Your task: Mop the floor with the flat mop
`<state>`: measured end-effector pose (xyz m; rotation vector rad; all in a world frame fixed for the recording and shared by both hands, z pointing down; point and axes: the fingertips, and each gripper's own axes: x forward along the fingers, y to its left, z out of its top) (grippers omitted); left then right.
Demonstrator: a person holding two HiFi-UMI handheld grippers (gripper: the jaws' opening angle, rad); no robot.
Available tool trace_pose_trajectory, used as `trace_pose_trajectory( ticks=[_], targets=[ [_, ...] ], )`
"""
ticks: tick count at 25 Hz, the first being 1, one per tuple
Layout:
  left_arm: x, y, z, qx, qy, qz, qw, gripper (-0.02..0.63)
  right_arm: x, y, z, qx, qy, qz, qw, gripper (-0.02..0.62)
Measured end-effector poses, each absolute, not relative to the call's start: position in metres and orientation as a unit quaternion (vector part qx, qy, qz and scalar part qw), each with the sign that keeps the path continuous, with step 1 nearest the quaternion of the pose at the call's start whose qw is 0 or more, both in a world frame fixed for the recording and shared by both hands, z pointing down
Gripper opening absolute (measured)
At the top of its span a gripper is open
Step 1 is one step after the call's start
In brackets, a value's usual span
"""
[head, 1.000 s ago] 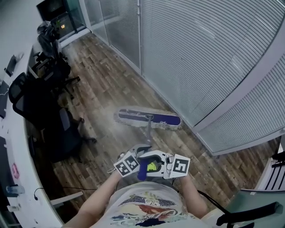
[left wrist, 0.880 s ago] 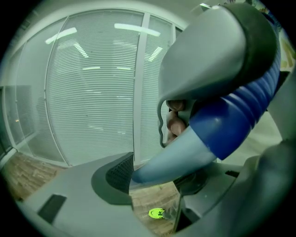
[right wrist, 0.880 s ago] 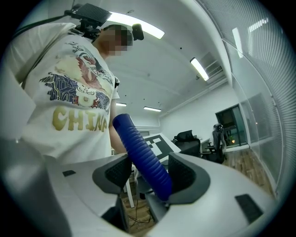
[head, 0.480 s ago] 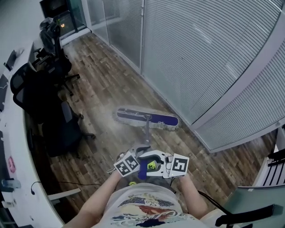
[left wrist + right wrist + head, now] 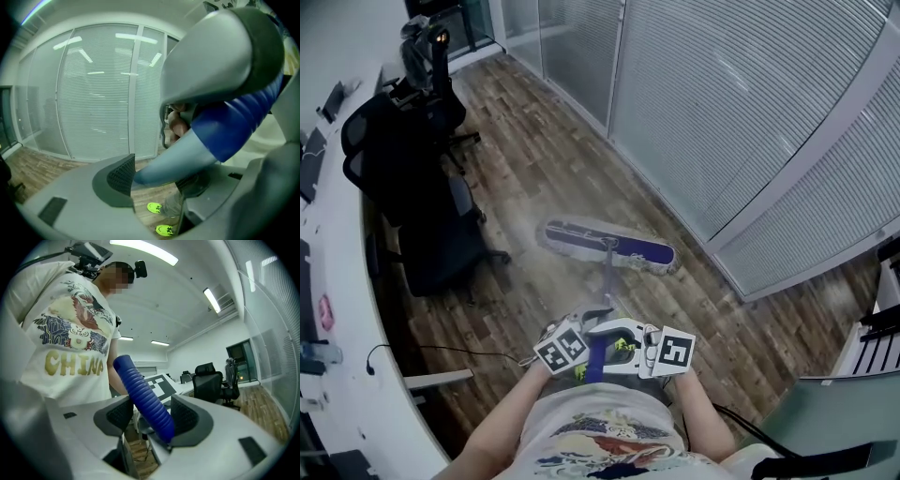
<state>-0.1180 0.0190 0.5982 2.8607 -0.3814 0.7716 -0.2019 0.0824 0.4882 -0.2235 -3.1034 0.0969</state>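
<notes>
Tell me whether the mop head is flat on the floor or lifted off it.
Flat on the floor: in the head view the mop head lies full-length on it, handle slanting up from it.

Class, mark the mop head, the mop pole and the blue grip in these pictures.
mop head (image 5: 643, 251), head view, purple top of the pad.
mop pole (image 5: 173, 158), left gripper view, pale stretch between the jaws.
blue grip (image 5: 146, 403), right gripper view, ribbed middle between the jaws.
</notes>
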Motion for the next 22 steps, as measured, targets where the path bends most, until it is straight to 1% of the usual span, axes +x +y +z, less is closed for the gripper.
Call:
trace_pose_trajectory(
  ticks=[2, 6, 10, 15, 22],
  targets=[
    [-0.124, 0.04, 0.593, 0.955, -0.136, 0.252, 0.082, 0.209, -0.207, 0.105, 0.483, -0.08, -0.996, 0.029, 0.011, 0.235],
    [-0.132, 0.083, 0.596, 0.953, -0.154, 0.245, 0.091, 0.209, -0.213, 0.151, 0.488, -0.101, -0.994, 0.032, 0.025, 0.235],
    [-0.132, 0.127, 0.594, 0.95, -0.161, 0.251, 0.089, 0.209, -0.211, 0.196, 0.484, -0.113, -0.993, 0.034, 0.018, 0.235],
    [-0.116, 0.195, 0.6, 0.946, -0.177, 0.259, 0.083, 0.209, -0.192, 0.268, 0.491, -0.125, -0.991, 0.038, 0.033, 0.235],
    [-0.084, 0.282, 0.613, 0.943, -0.183, 0.268, 0.073, 0.21, -0.156, 0.357, 0.506, -0.115, -0.992, 0.044, 0.032, 0.239]
  ],
)
